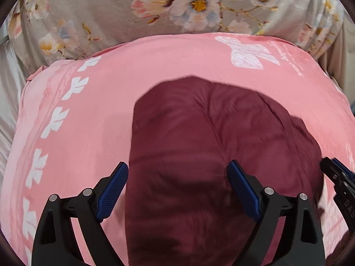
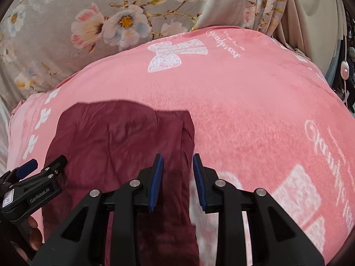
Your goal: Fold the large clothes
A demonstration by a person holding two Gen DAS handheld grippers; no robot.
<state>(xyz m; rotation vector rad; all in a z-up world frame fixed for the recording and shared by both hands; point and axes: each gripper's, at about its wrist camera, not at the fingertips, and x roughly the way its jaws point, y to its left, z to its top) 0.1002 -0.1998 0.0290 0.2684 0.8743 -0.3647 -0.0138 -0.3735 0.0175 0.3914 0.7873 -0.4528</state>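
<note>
A maroon garment [image 1: 199, 155] lies folded on a pink blanket [image 1: 99, 110]. My left gripper [image 1: 177, 177] hovers over the garment's near left part, wide open and empty. In the right wrist view the garment [image 2: 122, 137] lies left of centre. My right gripper [image 2: 177, 168] is over its right edge, jaws partly open with a narrow gap, nothing between them. The right gripper shows at the right edge of the left wrist view [image 1: 337, 177]. The left gripper shows at the lower left of the right wrist view [image 2: 42, 168].
The pink blanket [image 2: 255, 110] has white bow and leaf prints. Behind it is grey floral bedding [image 1: 111, 11] [image 2: 66, 33]. Beige curtains [image 2: 310, 11] and a small pink round device [image 2: 345, 71] are at the far right.
</note>
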